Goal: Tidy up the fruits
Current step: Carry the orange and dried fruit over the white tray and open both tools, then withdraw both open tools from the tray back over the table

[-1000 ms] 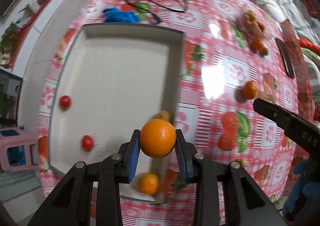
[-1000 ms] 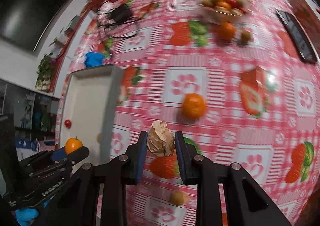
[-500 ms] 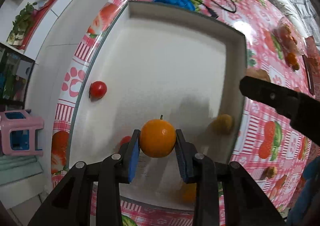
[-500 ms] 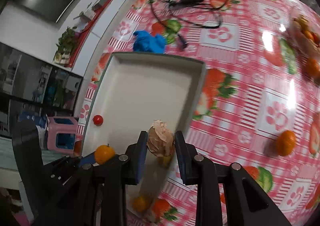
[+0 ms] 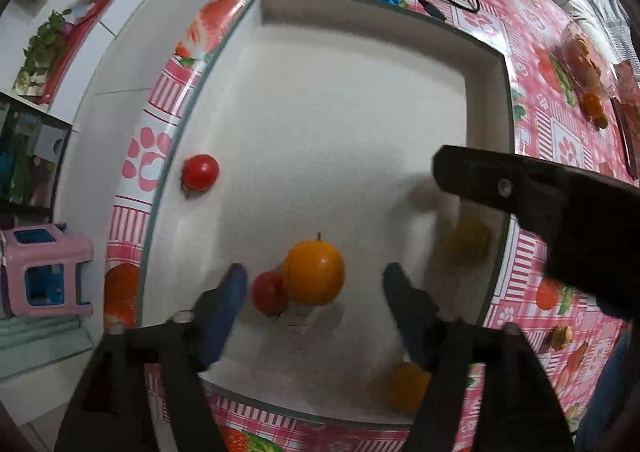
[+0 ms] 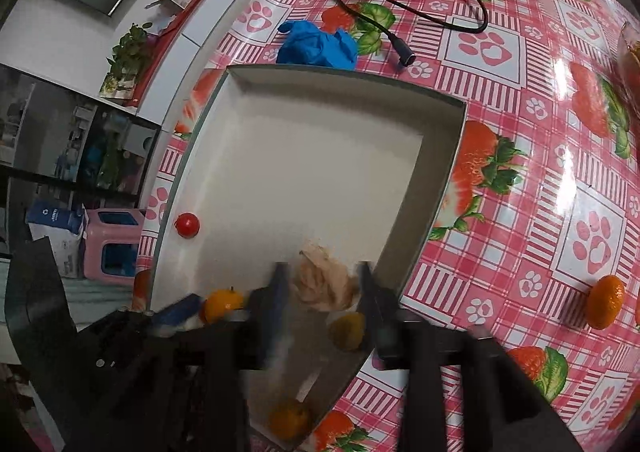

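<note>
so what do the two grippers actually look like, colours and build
Both are alike: matte black angular frames with silver screw heads at the pivots, and two fingers faced with blue pads. The left gripper shows its blue pads clearly; the right gripper is blurred but built the same, and its black body crosses the left wrist view. No cables or sleeve are visible on either.

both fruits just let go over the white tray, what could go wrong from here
The left hand-held gripper has just been opening, and its orange sits against a red tomato; it may nudge or bruise it. The right hand-held gripper has also been opening, and its papery husked fruit is near the white tray's wall, so it could bounce out. The two grippers are close together and might clip each other when lifting.
</note>
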`<state>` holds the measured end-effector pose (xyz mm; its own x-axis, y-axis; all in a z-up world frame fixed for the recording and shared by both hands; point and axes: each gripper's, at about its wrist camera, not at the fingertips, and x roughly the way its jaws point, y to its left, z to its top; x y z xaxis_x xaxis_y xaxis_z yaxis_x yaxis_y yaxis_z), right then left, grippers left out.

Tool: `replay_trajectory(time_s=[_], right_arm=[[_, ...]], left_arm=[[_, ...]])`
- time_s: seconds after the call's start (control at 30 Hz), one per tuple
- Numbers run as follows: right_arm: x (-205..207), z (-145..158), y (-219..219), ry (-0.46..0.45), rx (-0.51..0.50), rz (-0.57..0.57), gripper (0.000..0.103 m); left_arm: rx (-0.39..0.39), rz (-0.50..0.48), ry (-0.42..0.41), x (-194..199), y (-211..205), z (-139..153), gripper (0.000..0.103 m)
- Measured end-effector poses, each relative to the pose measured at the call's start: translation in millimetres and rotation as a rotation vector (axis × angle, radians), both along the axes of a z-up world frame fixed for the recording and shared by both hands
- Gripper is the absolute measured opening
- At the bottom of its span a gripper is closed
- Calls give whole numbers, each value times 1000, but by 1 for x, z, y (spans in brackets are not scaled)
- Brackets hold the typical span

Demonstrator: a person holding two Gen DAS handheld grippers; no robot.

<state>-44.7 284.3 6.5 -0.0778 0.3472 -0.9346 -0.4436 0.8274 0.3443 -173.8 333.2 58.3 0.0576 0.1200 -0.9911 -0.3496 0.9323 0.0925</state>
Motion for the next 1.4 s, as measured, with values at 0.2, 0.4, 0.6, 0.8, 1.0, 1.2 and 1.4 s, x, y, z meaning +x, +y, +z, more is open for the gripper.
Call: replay_trajectory(time_s=[0.2, 0.4, 0.6, 0.8, 1.0, 1.2, 1.4], right_arm=[[-2, 9, 4, -13, 26, 4, 78], [5, 27, -26, -76, 7, -82, 103], [10, 40, -73, -103, -22, -176, 103], [16, 46, -137, -120, -59, -305, 103], [21, 37, -209, -92, -139, -440, 103], [11, 19, -258, -36, -233, -497, 103], [-2, 0, -271, -16, -327, -444, 103]], left_arm=[[3, 20, 12, 4, 5, 0, 79], [28, 12, 19, 1, 4, 5, 80], [19, -49, 10, 10, -25, 15, 80], [7, -132, -9, 26, -65, 27, 80], [-11, -203, -3, 36, -102, 29, 80], [-26, -262, 27, 39, -139, 21, 80], [-33, -307, 40, 48, -171, 22, 80]])
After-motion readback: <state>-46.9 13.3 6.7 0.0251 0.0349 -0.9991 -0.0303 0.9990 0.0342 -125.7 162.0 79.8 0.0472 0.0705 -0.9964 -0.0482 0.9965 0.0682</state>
